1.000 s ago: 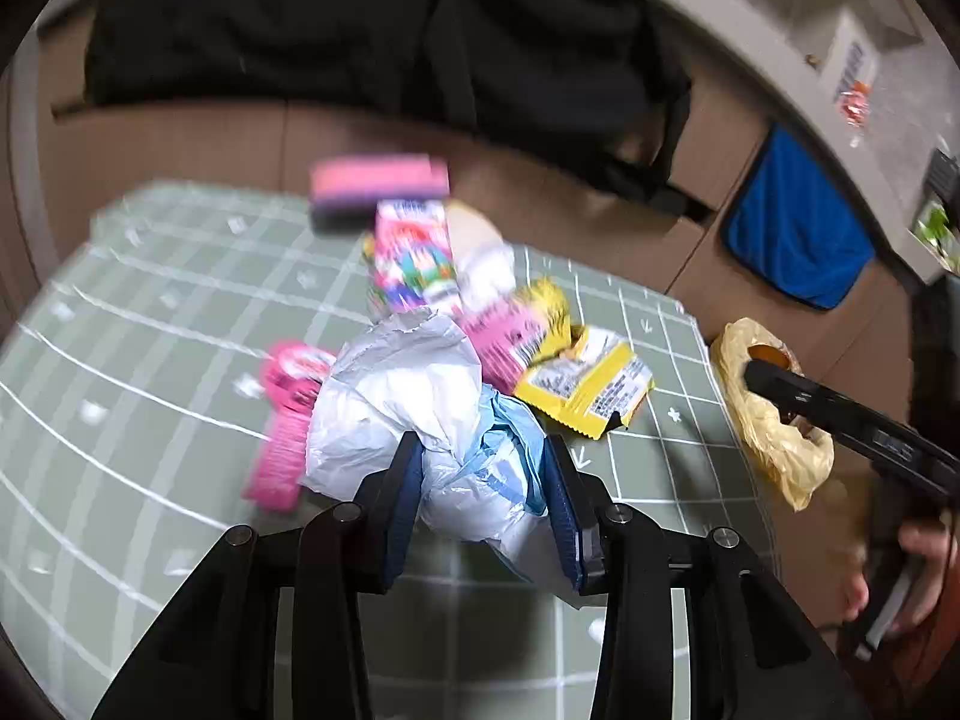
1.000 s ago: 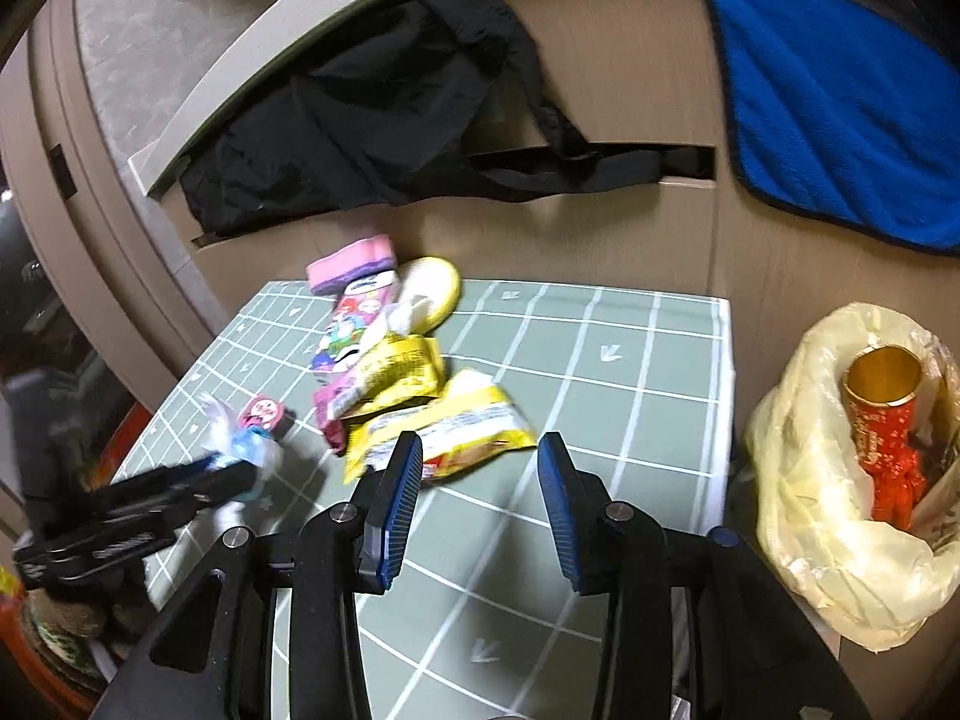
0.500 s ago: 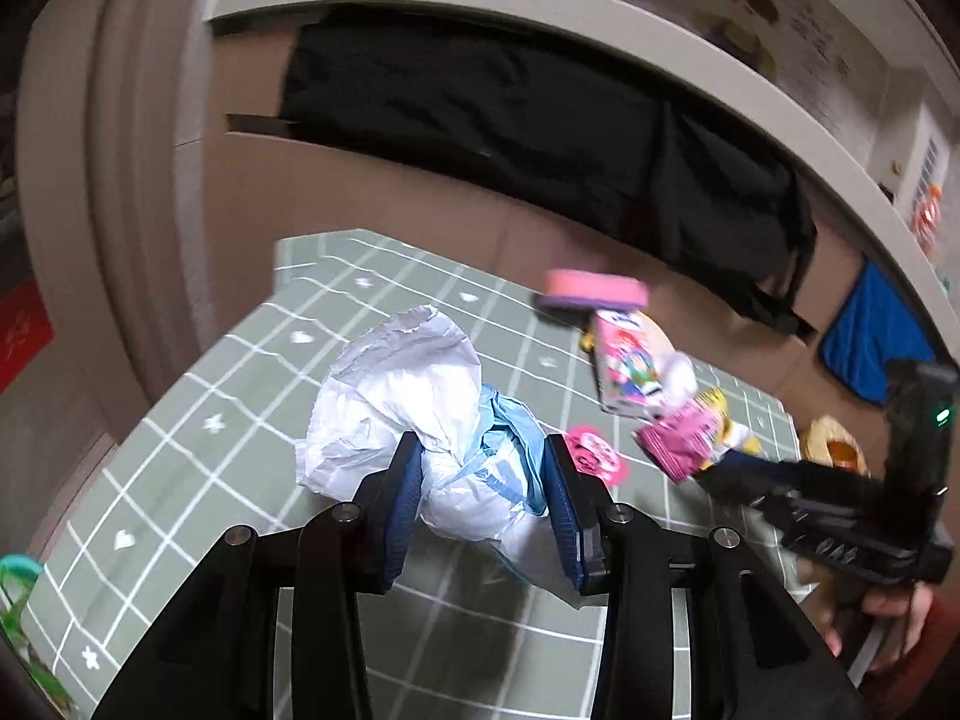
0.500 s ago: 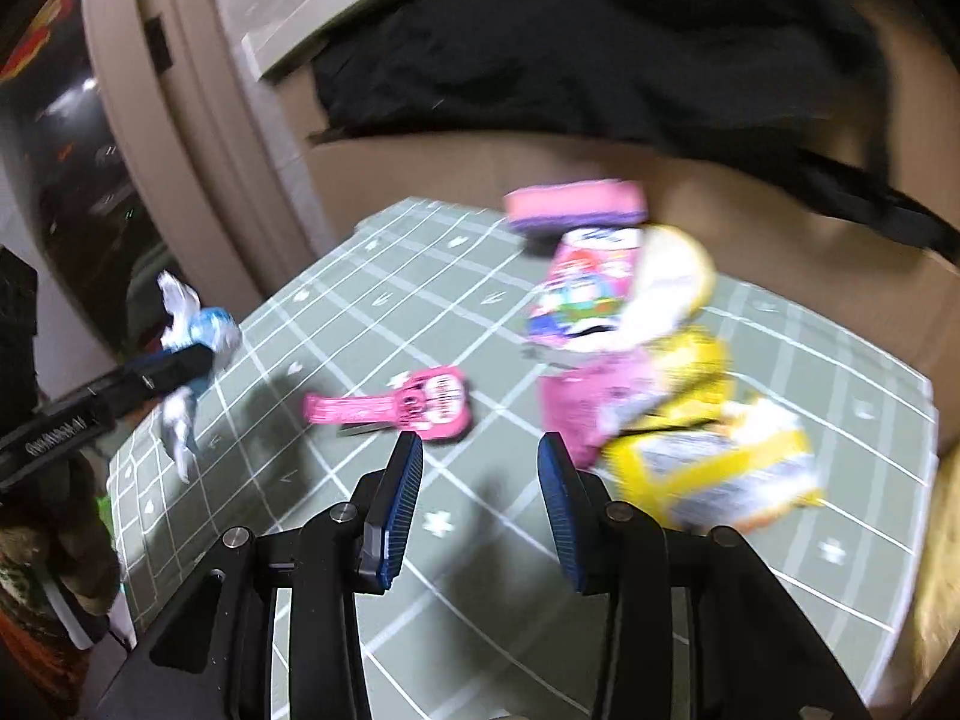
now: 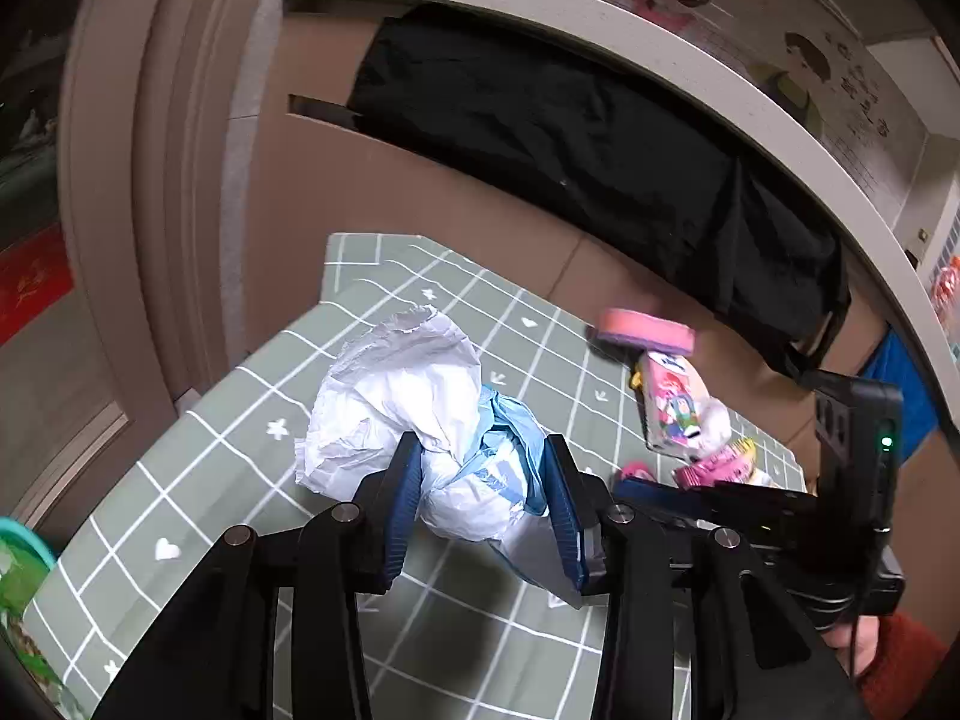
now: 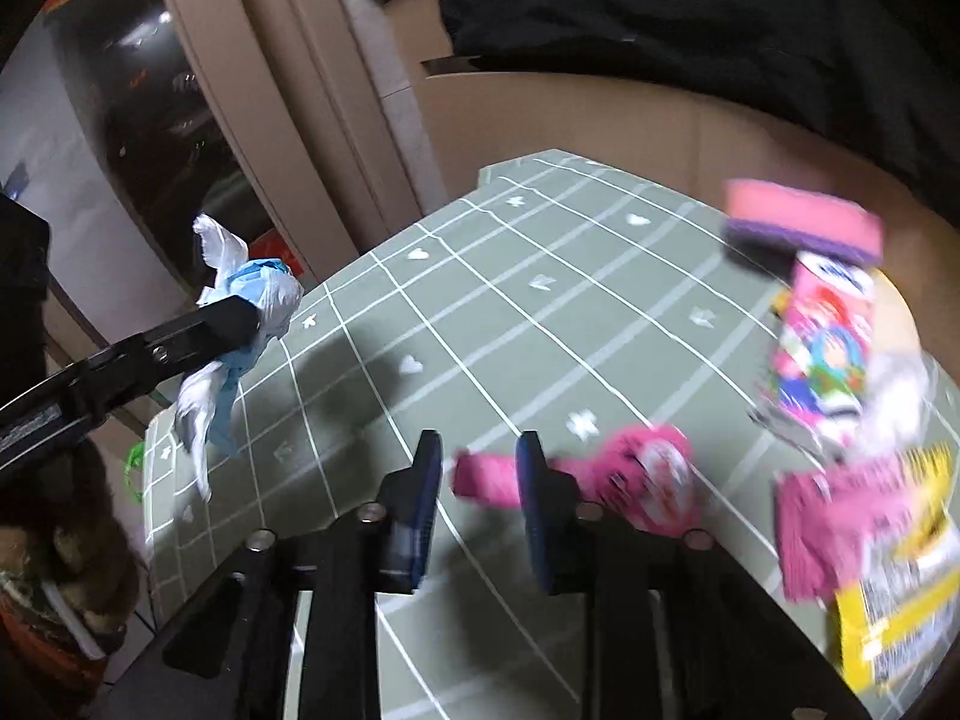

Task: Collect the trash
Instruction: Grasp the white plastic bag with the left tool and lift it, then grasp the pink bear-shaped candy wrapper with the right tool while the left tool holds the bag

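Observation:
My left gripper point(image 5: 480, 474) is shut on a crumpled white and blue paper wad point(image 5: 420, 408), held above the left part of the green grid mat point(image 5: 252, 420). The wad also shows in the right wrist view point(image 6: 252, 300), clamped in the left gripper. My right gripper point(image 6: 477, 468) is open and empty, low over the mat, its tips at the left end of a pink wrapper point(image 6: 600, 480). More wrappers lie to the right: a colourful pink packet point(image 6: 822, 336), a magenta one point(image 6: 840, 528) and a yellow one point(image 6: 900, 618).
A pink and purple sponge point(image 6: 798, 222) lies at the far side of the mat, also in the left wrist view point(image 5: 648, 330). A black cloth point(image 5: 570, 138) hangs over the cardboard wall behind. A green-rimmed container point(image 5: 18, 570) sits off the mat's left edge.
My left gripper has swung left with the wad, away from the wrapper pile. My right gripper has moved left and down across the mat to the pink wrapper.

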`<state>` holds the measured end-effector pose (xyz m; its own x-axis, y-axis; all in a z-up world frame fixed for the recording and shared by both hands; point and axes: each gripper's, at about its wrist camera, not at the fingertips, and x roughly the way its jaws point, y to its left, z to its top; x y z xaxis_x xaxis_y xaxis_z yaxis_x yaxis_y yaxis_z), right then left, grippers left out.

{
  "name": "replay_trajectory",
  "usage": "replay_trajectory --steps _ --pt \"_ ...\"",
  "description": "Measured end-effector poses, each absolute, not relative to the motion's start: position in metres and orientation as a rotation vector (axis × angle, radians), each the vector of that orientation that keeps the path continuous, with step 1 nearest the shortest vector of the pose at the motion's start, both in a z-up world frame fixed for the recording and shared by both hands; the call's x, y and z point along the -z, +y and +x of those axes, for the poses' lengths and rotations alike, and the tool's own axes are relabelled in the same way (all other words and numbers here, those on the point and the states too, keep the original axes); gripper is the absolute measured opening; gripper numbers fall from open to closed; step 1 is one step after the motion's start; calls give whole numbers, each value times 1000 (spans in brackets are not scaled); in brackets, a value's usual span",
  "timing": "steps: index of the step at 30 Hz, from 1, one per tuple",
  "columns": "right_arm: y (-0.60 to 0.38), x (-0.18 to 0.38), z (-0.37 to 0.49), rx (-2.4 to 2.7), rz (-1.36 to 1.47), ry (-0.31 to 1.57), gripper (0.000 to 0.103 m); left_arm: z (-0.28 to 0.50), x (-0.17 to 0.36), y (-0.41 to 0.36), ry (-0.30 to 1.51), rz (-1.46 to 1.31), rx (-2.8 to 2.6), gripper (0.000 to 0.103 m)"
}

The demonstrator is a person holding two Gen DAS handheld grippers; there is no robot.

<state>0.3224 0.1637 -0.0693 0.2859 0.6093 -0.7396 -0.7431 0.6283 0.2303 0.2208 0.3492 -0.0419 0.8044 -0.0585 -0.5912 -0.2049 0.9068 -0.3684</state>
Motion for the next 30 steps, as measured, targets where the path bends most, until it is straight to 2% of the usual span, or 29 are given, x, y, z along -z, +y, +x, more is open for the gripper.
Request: replay_trajectory --steps 7,14,17,19,25,30 --pt "173 90 326 -940 -171 1021 23 216 46 367 642 -470 -109 41" --pt "125 83 297 -818 -320 948 24 229 61 356 679 -498 -57 41" --pt "103 64 294 -744 -283 859 30 234 64 350 691 -503 -34 41" --pt "100 60 300 -722 -278 843 41 236 66 349 698 -507 -27 41" --pt "118 74 325 -781 -360 861 40 232 66 355 700 -506 -39 41" --pt "126 89 346 -819 -319 917 40 232 70 363 717 -520 -64 41"
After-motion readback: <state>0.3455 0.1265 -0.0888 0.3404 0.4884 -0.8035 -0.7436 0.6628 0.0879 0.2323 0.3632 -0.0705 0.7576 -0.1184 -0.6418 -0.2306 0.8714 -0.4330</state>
